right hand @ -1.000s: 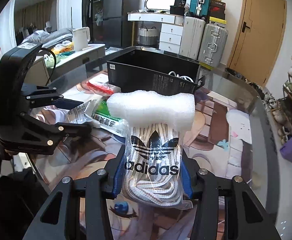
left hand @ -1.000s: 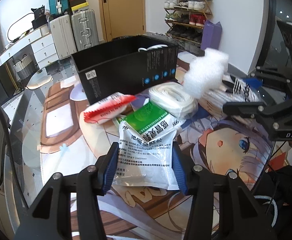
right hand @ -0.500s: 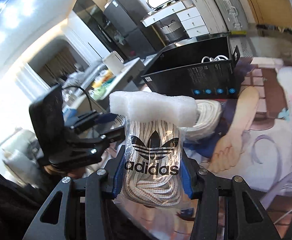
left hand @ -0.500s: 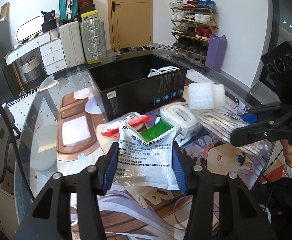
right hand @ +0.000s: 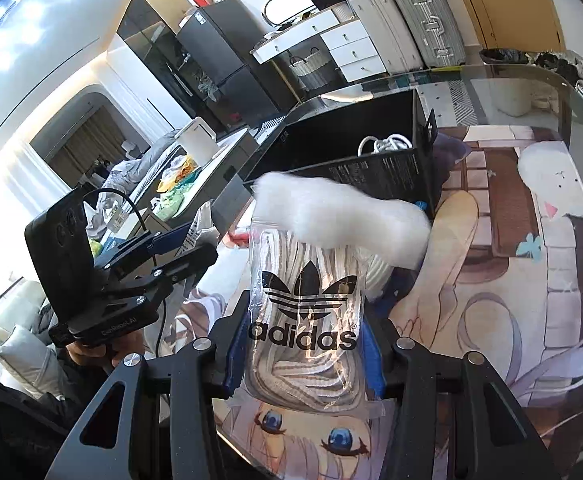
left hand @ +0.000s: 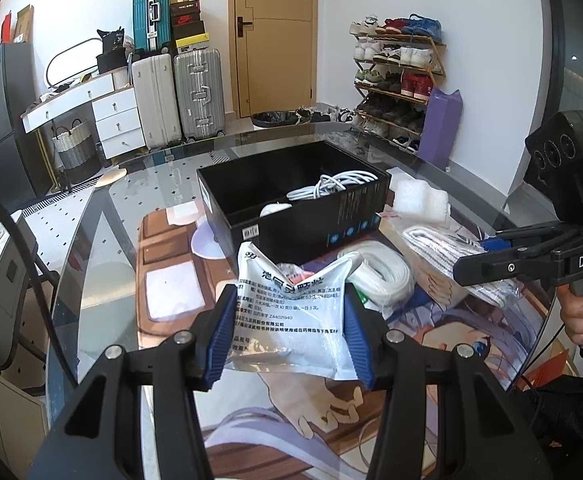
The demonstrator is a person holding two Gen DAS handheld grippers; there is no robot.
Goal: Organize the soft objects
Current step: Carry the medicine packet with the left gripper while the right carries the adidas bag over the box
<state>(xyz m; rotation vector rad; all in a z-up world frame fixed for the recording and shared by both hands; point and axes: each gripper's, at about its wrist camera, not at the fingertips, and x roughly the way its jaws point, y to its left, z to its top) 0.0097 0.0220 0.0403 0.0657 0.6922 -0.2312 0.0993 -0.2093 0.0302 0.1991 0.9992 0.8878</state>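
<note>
Evidently mid-carry, the left gripper [left hand: 289, 334] clamps a white medicine sachet [left hand: 287, 316] and the right gripper [right hand: 305, 354] a bagged Adidas lace bundle [right hand: 305, 320] above the table, each needing lowering into the black box [left hand: 291, 216].

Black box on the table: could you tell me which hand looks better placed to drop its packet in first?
Probably the left. Its gripper holds the white medicine pouch directly facing the black box. The right gripper holds the Adidas bag with foam perched on top, off to the box's side.
</note>
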